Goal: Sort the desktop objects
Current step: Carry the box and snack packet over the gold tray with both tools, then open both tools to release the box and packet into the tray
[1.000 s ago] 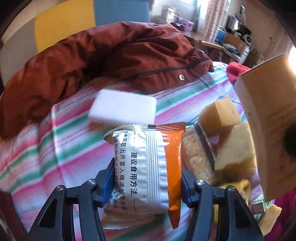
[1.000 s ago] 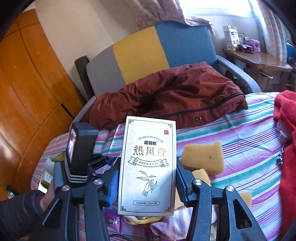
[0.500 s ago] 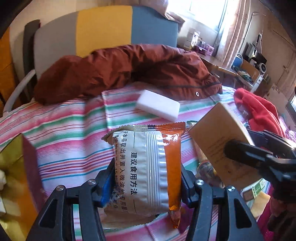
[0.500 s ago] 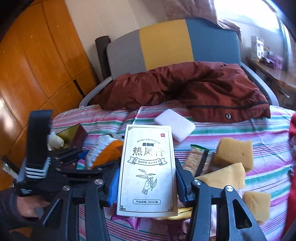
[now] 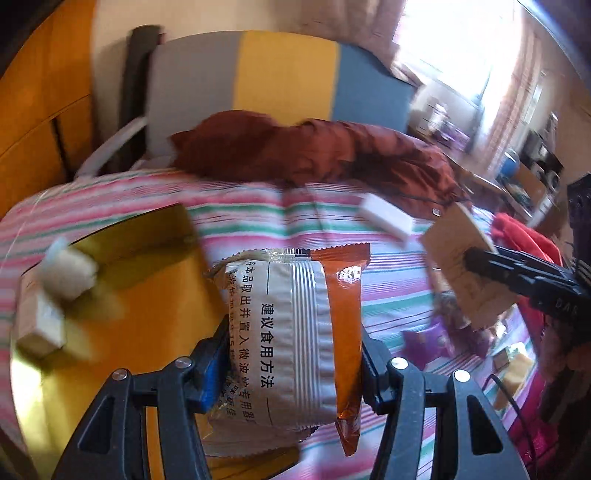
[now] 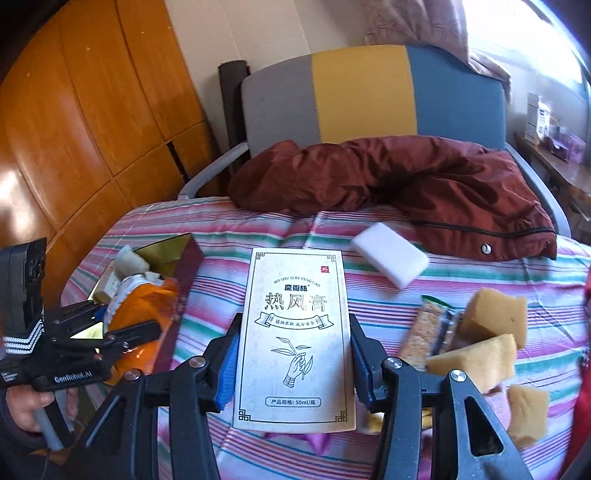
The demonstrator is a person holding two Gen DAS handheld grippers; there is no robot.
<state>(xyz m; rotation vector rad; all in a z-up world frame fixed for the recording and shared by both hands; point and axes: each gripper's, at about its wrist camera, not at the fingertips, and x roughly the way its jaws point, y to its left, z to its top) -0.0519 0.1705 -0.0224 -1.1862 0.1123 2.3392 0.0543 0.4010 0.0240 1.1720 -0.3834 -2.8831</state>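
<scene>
I've got the snack pack [image 5: 291, 339] clamped in the left gripper [image 5: 291, 365] over the gold box [image 5: 122, 295], carton [image 6: 295, 317] pinched in the right gripper [image 6: 293, 354]. Next: lower, release pack into box.

snack packet [image 5: 291, 332]: upright, clamped | cream box [image 6: 295, 314]: upright, clamped

A chair [image 6: 369, 96] with a grey, yellow and blue back stands against a pale wall [image 6: 280, 29], a dark red jacket [image 6: 406, 177] heaped on its seat. Orange wooden panels [image 6: 92, 110] fill the left side. Bright daylight pours through a curtained window [image 5: 461, 55] on the right, above a wooden table [image 6: 554, 162] holding small boxes. A striped cloth [image 6: 229, 236] covers the near surface.
</scene>
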